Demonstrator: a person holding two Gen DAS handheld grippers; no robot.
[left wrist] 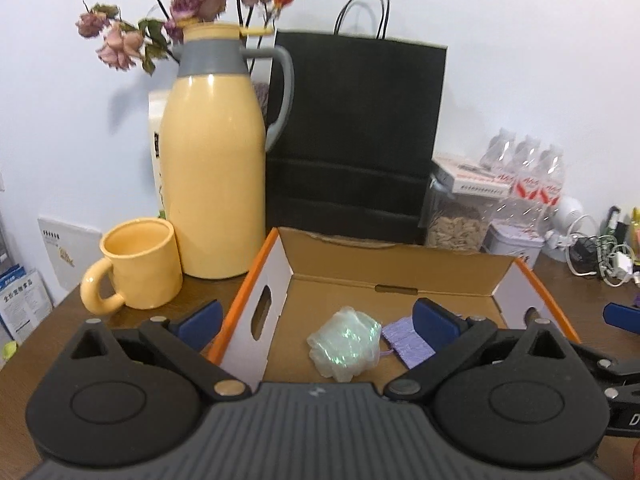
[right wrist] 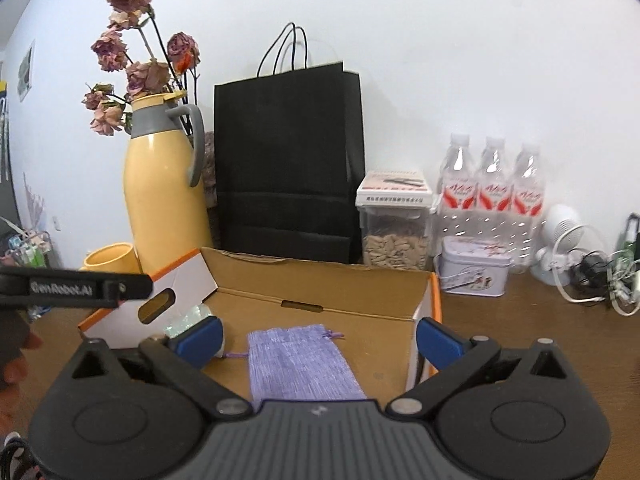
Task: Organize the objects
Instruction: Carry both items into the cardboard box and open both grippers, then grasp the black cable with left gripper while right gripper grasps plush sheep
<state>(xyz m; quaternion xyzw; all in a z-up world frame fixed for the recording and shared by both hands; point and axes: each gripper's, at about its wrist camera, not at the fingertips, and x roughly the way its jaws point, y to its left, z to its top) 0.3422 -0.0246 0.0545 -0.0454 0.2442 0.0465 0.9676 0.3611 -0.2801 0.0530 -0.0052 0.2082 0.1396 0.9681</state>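
In the open cardboard box I see a crinkly shiny bundle on the floor, with a purple cloth pouch lying flat just beside it. My left claw is spread wide over the bundle, touching nothing. My right claw is spread wide above the pouch, empty too. The box sits on the brown bench. Behind it stand a yellow jug, a yellow mug and a black paper bag.

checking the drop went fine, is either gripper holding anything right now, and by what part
Nothing is held. The left gripper and right gripper are open, pads touching nothing.
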